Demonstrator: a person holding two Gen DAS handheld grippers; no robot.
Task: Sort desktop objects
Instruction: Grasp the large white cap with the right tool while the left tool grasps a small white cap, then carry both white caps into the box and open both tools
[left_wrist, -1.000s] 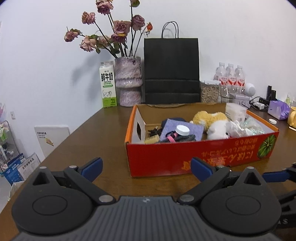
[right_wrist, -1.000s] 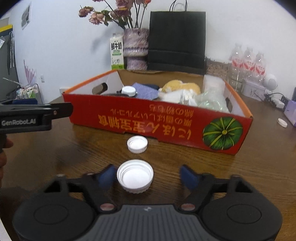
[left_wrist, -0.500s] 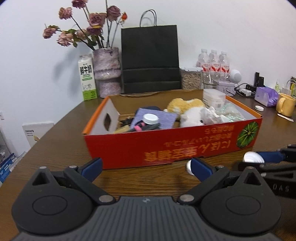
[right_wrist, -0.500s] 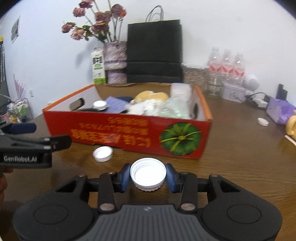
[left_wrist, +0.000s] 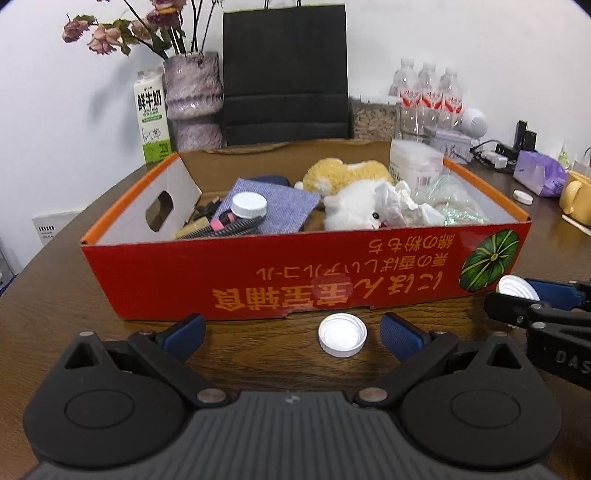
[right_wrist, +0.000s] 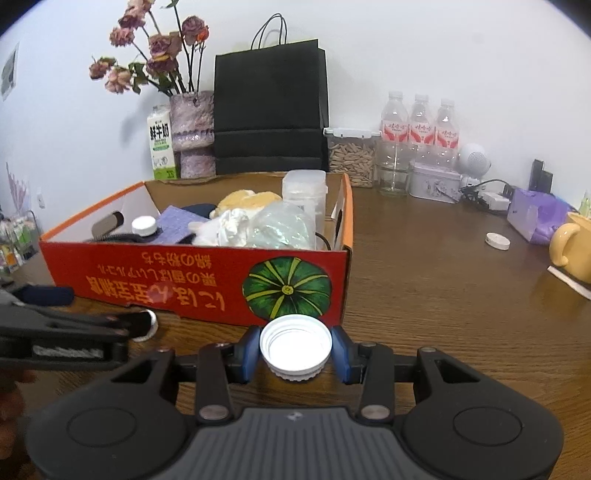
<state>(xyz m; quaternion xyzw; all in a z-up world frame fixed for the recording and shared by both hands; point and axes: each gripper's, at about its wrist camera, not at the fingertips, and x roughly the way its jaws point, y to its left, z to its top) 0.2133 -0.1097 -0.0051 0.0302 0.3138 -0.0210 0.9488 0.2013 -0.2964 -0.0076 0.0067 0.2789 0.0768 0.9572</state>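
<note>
While clamped on one white cap (right_wrist: 295, 349), right gripper (right_wrist: 295, 352); left gripper (left_wrist: 293, 334) agape around another cap (left_wrist: 342, 334).

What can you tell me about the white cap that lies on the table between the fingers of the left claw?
The white cap is a small round screw lid, plastic by its look, with a ribbed outer wall. It lies flat on the brown wooden table with its hollow side up, close in front of the red cardboard box. It sits between the blue pads of the left claw, nearer the right pad; the jaws stand wide and neither pad touches it.
</note>
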